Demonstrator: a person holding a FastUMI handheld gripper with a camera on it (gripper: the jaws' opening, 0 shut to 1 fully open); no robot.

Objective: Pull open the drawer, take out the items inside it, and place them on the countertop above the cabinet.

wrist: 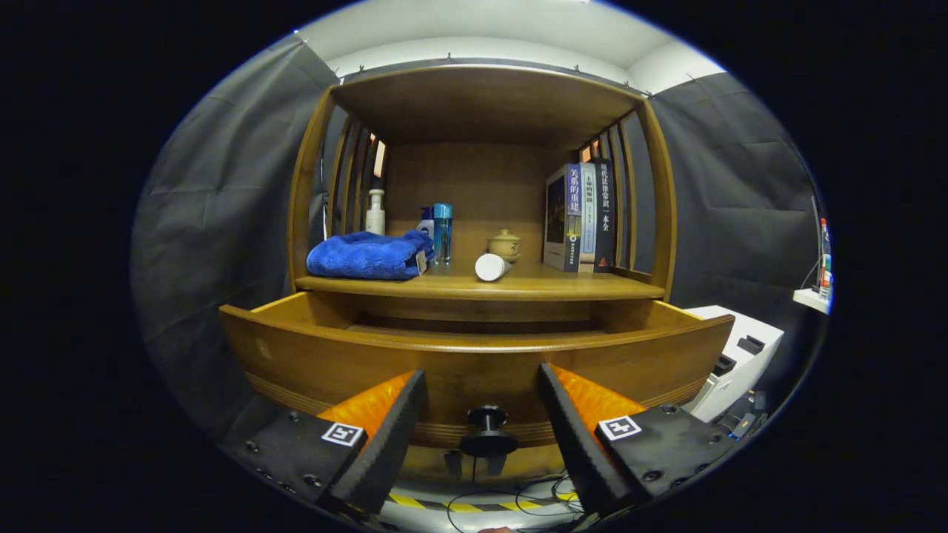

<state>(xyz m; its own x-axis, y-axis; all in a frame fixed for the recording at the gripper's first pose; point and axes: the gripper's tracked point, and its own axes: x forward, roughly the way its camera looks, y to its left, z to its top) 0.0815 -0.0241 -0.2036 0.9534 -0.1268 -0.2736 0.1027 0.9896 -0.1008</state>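
Note:
The wooden drawer (474, 363) stands pulled out below the countertop (481, 287) of the cabinet. Its dark round knob (487, 429) sits between my fingers, low on the drawer front, and neither finger touches it. My gripper (481, 381) is open, a little in front of the drawer front. The drawer's inside is hidden by its front wall. On the countertop lie a folded blue towel (368, 256) and a white cylinder (490, 267) on its side.
A white pump bottle (375, 212), a blue bottle (442, 232), a small lidded cup (504, 244) and upright books (581, 217) stand on the countertop. A white printer (740, 355) sits right of the cabinet. Cables and striped tape (474, 506) lie on the floor below.

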